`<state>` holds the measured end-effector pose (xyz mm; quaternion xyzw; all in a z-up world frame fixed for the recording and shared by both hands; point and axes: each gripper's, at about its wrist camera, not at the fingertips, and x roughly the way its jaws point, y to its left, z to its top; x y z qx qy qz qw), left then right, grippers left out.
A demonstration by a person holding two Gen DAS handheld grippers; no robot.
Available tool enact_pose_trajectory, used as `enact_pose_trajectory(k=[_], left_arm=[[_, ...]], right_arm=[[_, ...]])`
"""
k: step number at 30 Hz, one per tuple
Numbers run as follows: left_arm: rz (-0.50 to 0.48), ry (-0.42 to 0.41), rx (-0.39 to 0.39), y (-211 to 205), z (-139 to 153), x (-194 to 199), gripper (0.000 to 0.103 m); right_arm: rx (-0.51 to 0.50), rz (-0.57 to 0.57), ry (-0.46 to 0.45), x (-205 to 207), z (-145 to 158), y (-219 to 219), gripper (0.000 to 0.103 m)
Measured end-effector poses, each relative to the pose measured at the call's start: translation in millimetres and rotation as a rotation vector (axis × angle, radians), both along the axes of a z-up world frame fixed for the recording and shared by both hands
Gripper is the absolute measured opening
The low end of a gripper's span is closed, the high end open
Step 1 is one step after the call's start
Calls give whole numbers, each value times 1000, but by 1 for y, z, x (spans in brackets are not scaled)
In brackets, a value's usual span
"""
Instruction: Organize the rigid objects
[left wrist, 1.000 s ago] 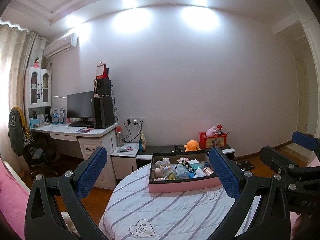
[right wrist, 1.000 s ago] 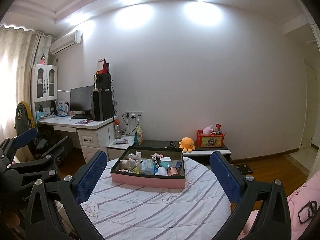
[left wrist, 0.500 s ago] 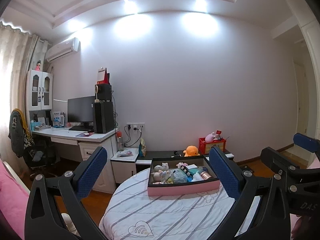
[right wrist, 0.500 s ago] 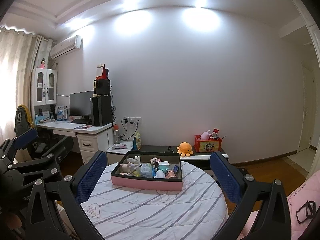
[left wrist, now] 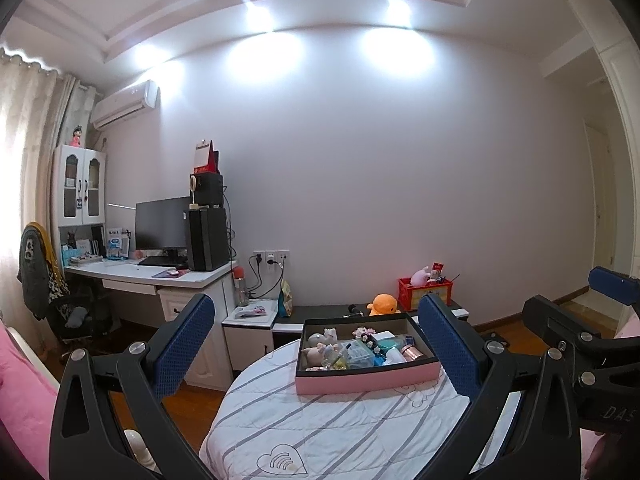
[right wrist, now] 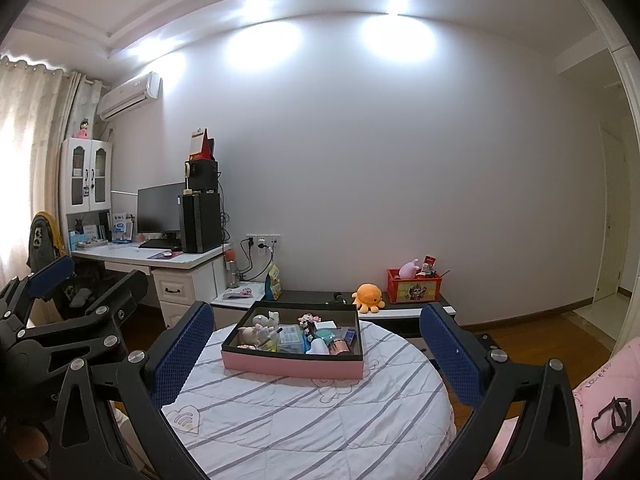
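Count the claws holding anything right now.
0. Left claw and right claw both hang open and empty before the pink box on the round table.

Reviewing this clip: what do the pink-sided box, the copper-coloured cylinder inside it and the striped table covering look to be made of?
Pink-sided box with a dark interior: likely cardboard, matte, with thin straight walls and crisp edges.
Copper-coloured cylinder: looks metallic, with shiny highlights; plated plastic is possible.
White table covering with grey stripes: quilted fabric, soft and matte, with stitched puckers and embroidered hearts.
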<state>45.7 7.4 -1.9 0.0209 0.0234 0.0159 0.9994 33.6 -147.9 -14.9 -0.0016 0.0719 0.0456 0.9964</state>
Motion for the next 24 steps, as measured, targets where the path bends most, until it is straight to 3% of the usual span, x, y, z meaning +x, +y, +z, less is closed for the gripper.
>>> enact_pose_trajectory(k=[24], left_arm=[[11, -10, 9, 0, 4, -2, 103]], right_arm=[[-4, -4, -3, 2, 5, -2, 103]])
